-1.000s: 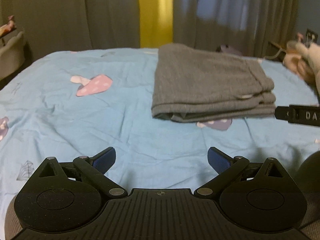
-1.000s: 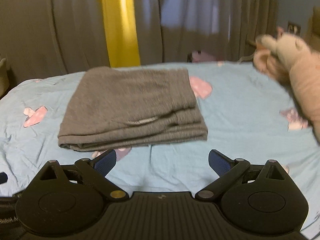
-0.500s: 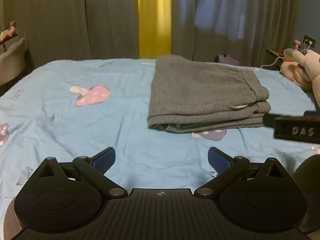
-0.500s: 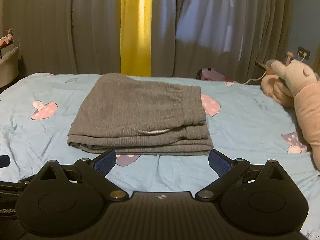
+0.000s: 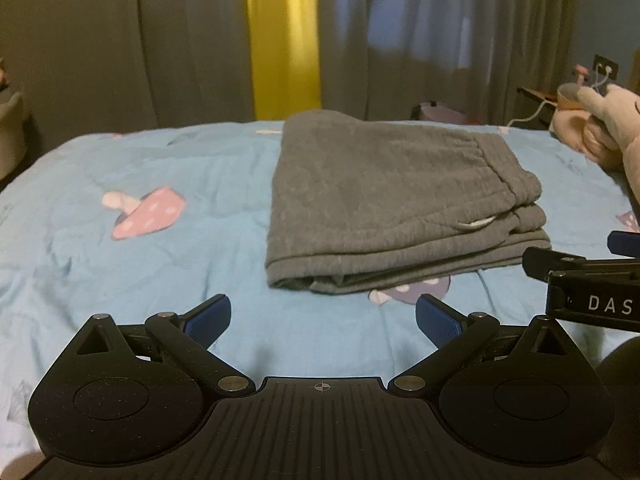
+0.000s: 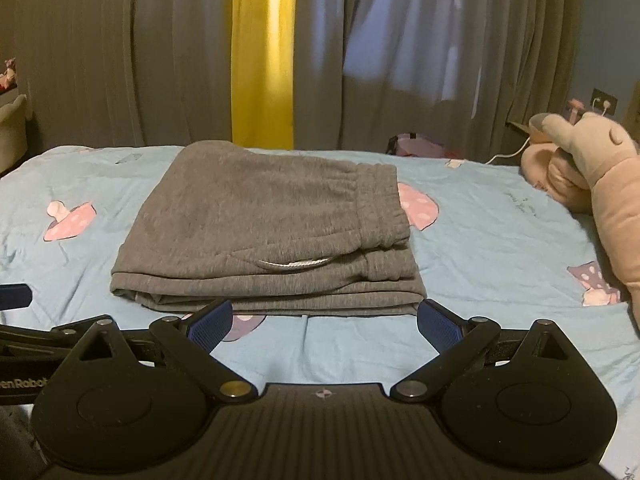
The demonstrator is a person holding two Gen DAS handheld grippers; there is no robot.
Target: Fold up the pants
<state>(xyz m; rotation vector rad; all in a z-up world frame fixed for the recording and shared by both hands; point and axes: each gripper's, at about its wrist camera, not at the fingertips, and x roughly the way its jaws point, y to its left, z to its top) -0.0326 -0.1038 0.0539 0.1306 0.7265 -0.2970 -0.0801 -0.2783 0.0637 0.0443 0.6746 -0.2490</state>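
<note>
Grey pants point(image 5: 384, 200) lie folded in a flat stack on the light blue bed sheet point(image 5: 160, 272); they also show in the right wrist view point(image 6: 268, 232), waistband to the right, a white drawstring showing. My left gripper point(image 5: 323, 316) is open and empty, held over the sheet in front of the stack's near left corner. My right gripper point(image 6: 325, 320) is open and empty, just in front of the stack's near edge. Neither touches the pants. The right gripper's side point(image 5: 592, 292) shows at the right edge of the left wrist view.
A pink plush toy point(image 6: 592, 176) lies on the bed at the right. Grey curtains with a yellow strip point(image 6: 260, 60) hang behind the bed. A wall socket with white cable point(image 6: 602, 100) is at the far right. Mushroom prints point(image 5: 144, 212) dot the sheet.
Both grippers have drawn back and risen a little from the folded pants and have steadied. The pants have not moved. Both grippers stay open.
</note>
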